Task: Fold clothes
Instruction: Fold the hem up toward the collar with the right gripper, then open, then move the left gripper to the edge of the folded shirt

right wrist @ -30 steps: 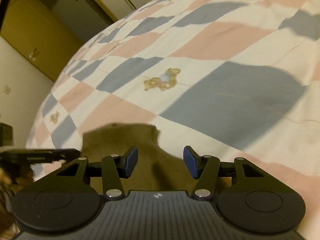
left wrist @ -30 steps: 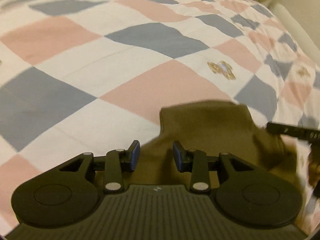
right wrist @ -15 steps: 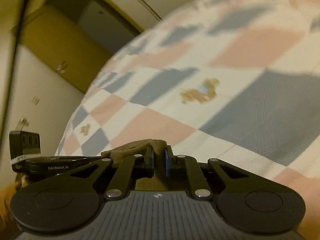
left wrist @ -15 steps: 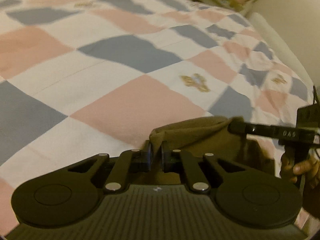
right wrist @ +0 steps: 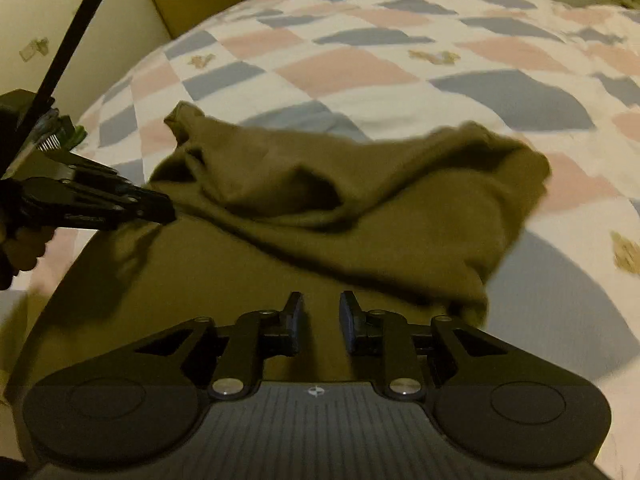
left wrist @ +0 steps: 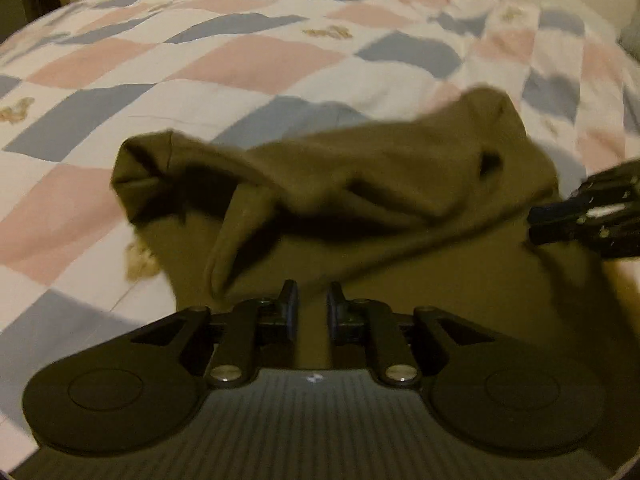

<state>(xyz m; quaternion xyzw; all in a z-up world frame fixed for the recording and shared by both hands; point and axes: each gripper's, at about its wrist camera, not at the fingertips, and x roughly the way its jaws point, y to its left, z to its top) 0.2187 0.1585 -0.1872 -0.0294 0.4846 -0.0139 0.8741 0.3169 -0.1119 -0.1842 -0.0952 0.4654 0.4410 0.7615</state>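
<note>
On a bed covered by a patchwork quilt point(left wrist: 248, 64) of pink, blue-grey and white squares lies an olive-brown garment point(left wrist: 360, 184), bunched and partly doubled over itself, its far part heaped in loose folds and its near part spread flat toward both cameras. The left gripper point(left wrist: 312, 312) hovers over the near flat part, its jaws parted by a narrow gap with nothing between them. The right gripper point(right wrist: 320, 316) sits likewise over the near cloth, jaws narrowly apart and empty. In the right wrist view the left gripper's tip lies at the garment's left edge, a hand point(right wrist: 24, 244) gripping its handle. Small bear motifs point(right wrist: 434, 56) dot the quilt. Both views are somewhat blurred.
</note>
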